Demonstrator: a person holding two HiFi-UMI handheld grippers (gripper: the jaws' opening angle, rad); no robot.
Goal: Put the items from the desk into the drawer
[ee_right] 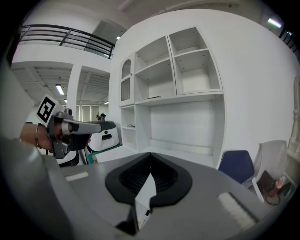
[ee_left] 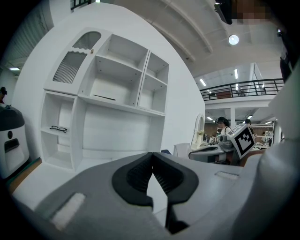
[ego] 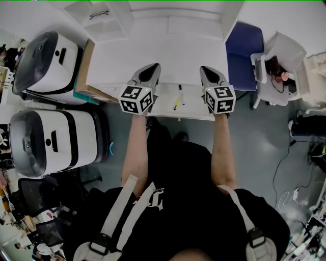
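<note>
One pair of glasses (ego: 99, 14) lies in a compartment of the white shelf unit (ego: 114, 30) at the upper left of the head view, at the back of the tabletop (ego: 163, 53). Two pens, a yellow pen (ego: 176, 105) and a black-and-white marker (ego: 180, 94), lie just beside each other near the tabletop's front edge at frame centre, with open white surface behind them. The left tongs (ee_left: 152, 158) and right tongs (ee_right: 150, 158) hover either side of them, each closed tip to tip on nothing, with two white machines (ego: 48, 63) at frame left and a blue chair (ego: 244, 48) and a white chair (ego: 285, 53) at frame right.
</note>
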